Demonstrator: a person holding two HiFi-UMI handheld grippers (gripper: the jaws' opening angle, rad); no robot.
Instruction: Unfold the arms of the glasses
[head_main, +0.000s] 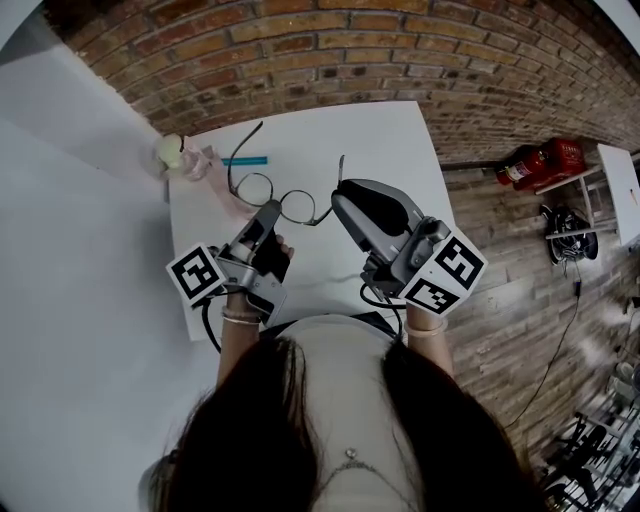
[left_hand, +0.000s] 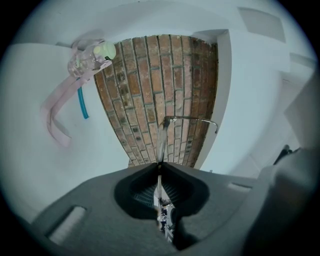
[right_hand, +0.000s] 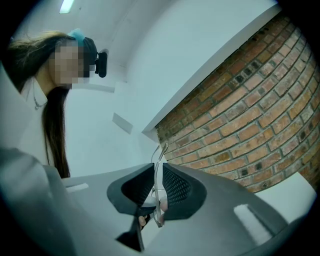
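Thin dark-rimmed glasses (head_main: 297, 208) are held over the white table (head_main: 400, 140), between my two grippers. My left gripper (head_main: 272, 213) is shut on the frame near the bridge and the left lens. My right gripper (head_main: 337, 200) is shut on the frame's right end by the hinge. One arm (head_main: 245, 140) stretches away to the far left; the other (head_main: 341, 168) points away from me. In the left gripper view the frame (left_hand: 161, 137) stands edge-on out of the shut left gripper (left_hand: 159, 165). In the right gripper view a thin wire of the glasses (right_hand: 159, 160) is pinched in the right gripper (right_hand: 157, 169).
A pink see-through object with a pale green ball (head_main: 172, 152) and a teal stick (head_main: 244, 160) lie at the table's far left corner. The floor (head_main: 500, 90) around the table is brick. Red items (head_main: 545, 162) sit on the floor to the right.
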